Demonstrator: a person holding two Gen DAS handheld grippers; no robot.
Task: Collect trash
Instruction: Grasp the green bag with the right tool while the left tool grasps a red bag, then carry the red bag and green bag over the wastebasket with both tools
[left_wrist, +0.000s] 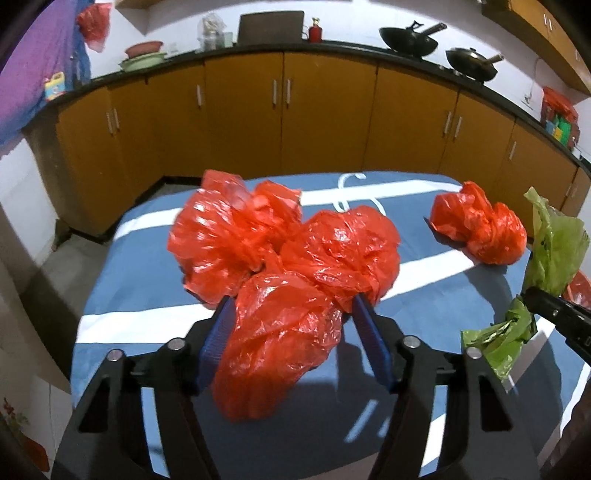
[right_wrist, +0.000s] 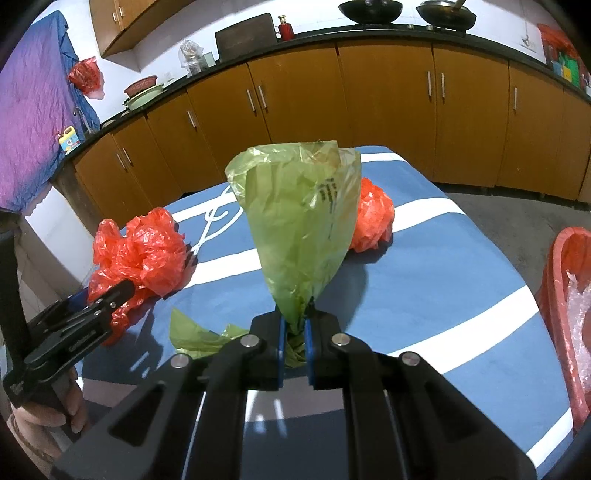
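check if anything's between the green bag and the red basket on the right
Nothing visible is. The right gripper is shut on the green bag, and only bare blue-striped tablecloth lies between it and the red basket at the table's right edge.

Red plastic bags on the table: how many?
2. Big red clump between the left hand-held gripper fingers; small red bag far right. The clump may be several bags.

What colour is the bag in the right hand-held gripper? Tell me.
Green bag; clearest in the right wrist view.
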